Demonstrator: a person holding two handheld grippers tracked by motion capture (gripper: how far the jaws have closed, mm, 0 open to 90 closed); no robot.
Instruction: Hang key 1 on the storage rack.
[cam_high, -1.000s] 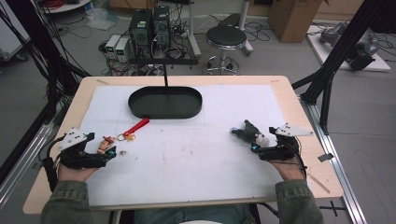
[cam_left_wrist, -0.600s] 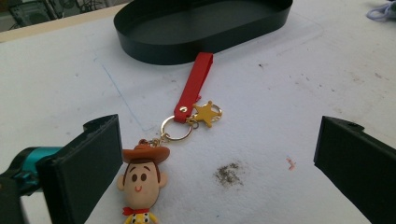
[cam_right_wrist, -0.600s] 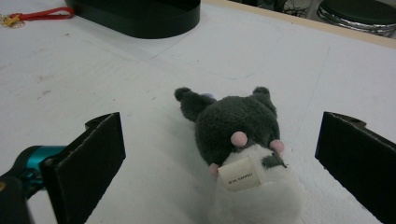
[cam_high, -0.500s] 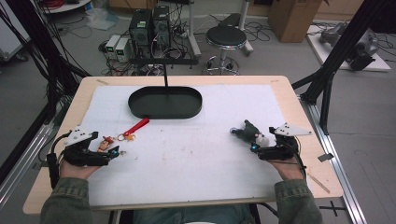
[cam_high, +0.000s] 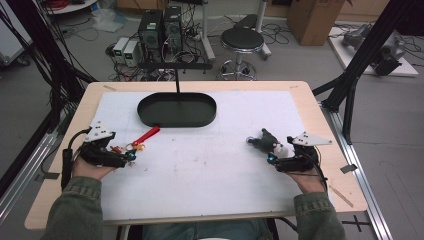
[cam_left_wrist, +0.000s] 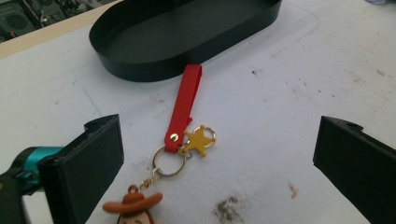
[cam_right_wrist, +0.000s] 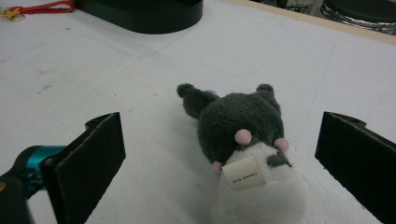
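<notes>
The left claw sits low on the left side of the counter in the high view. The keychain lies right at its tip, and its red strap runs away from the claw toward the black tray. The right claw is on the right side, with the plush toy just in front of it.

In the left gripper view, the left claw is wide open and holds nothing. The keychain lies between the jaws, with its cowboy charm nearest the claw and the strap pointing straight ahead to the tray.

In the right gripper view, the right claw is wide open too, and holds nothing. The plush toy lies between the jaws, close in. I think each claw could just close on its own thing.
</notes>
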